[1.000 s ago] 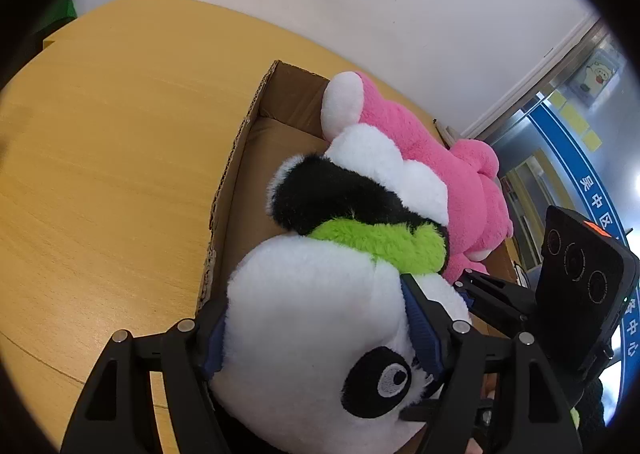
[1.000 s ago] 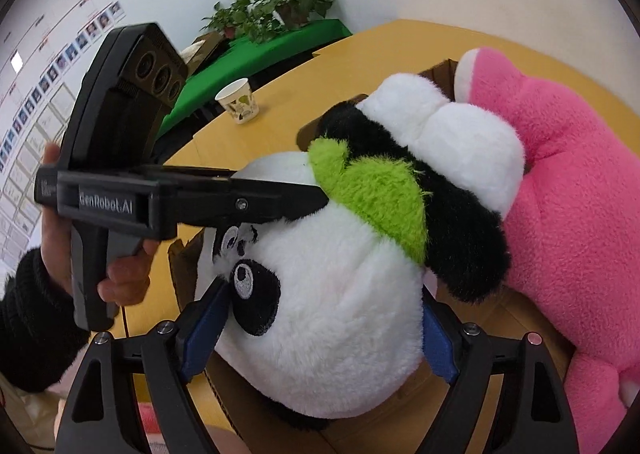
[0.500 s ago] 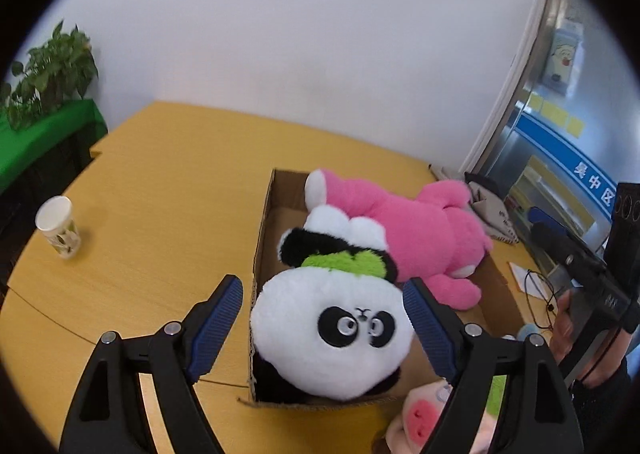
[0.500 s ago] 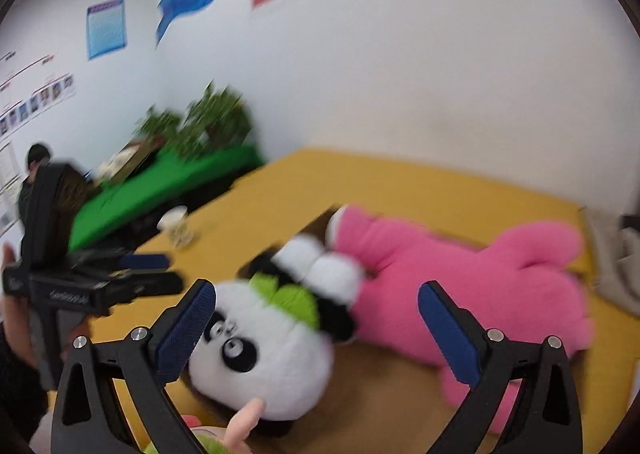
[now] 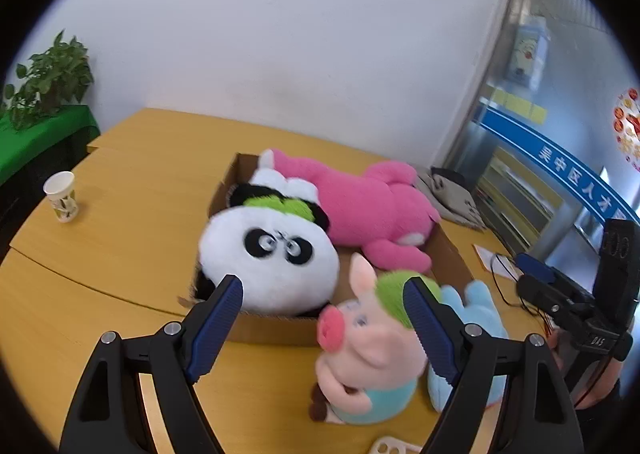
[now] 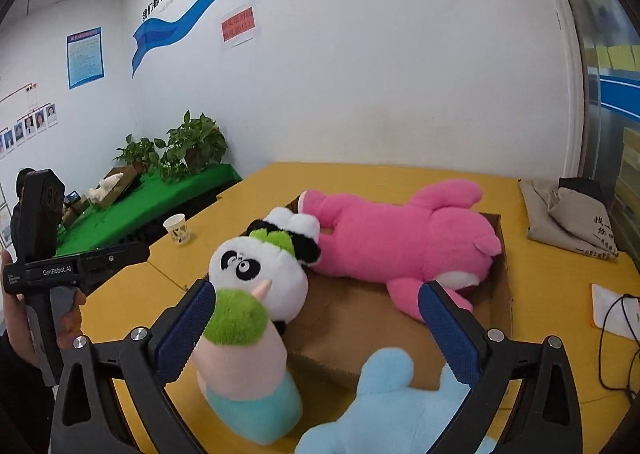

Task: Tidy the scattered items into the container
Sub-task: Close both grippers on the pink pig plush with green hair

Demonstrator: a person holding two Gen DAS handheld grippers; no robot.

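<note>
Both tongs, left [image 5: 322, 304] and right [image 6: 316, 310], wide, empty; panda [image 5: 268, 258] sits in box [image 5: 272, 328] at 12 o'clock, pig [image 5: 368, 350] next.

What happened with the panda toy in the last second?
Both tools let go of the panda and pulled back and up. A second ago the left tool and right tool squeezed its head from either side; now both stand open and empty, with the panda lying in the cardboard box. The pink plush stayed in the box and the paper cup stayed put.
</note>
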